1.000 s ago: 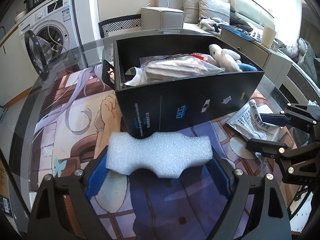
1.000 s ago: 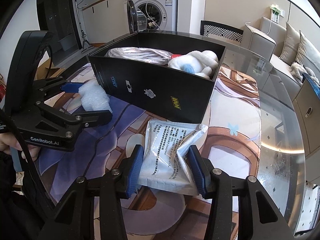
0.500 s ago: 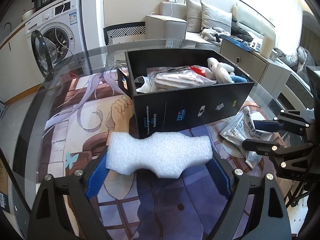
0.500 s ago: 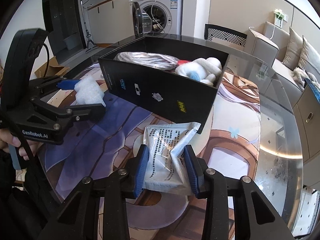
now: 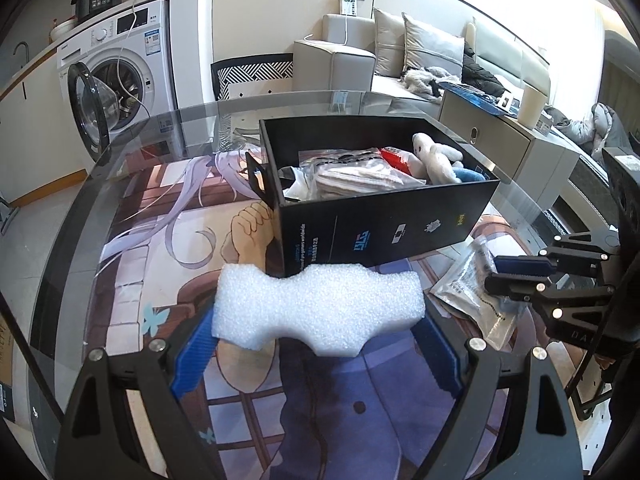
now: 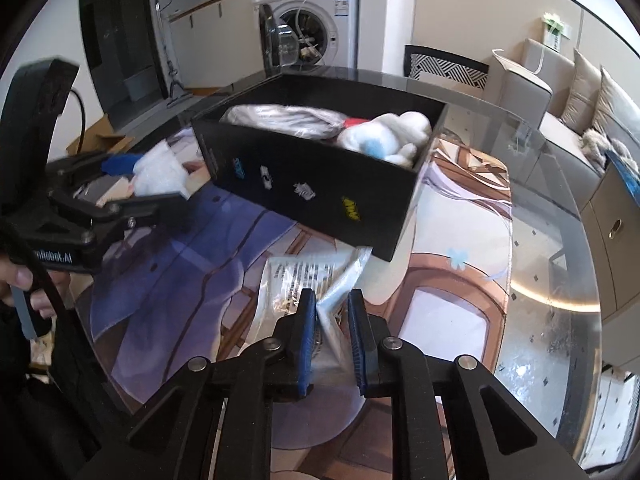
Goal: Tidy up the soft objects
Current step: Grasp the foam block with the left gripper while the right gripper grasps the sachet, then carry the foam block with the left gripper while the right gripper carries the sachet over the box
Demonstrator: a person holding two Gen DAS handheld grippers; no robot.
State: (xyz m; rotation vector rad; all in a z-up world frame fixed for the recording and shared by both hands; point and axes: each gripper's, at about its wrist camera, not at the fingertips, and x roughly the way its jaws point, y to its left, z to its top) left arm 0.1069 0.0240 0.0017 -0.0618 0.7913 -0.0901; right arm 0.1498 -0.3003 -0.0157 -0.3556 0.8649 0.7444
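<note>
Left gripper: jaws spread wide and clamped on the ends of the foam, which spans them crosswise, lifted clear of the counter. Gripping across its length likely keeps so light a piece from twisting.
Right gripper: jaws drawn close together, pinching a raised fold of the pouch. A flat, slippery packet gives little else to catch, so a bunched crease is probably the only purchase.
Pouch position: just in front of the box's near corner, its far end apparently resting on the counter; I cannot tell whether it is fully lifted.
Box: black, open-topped, mid-counter. It holds a bagged cloth and a white plush with a blue part, with something red between them.
Judgement: both held items look bound for the box, the foam nearest its left end, where there seems to be some room.
Left view alone: the foam's notched outline, the box's side handle, and the right gripper side-on with the pouch under it.
Right view alone: the pinched crease itself, the person's fingers on the left gripper's handle, and the foam end-on, blurred.
Risk: the pouch may slip from so small a pinch.
</note>
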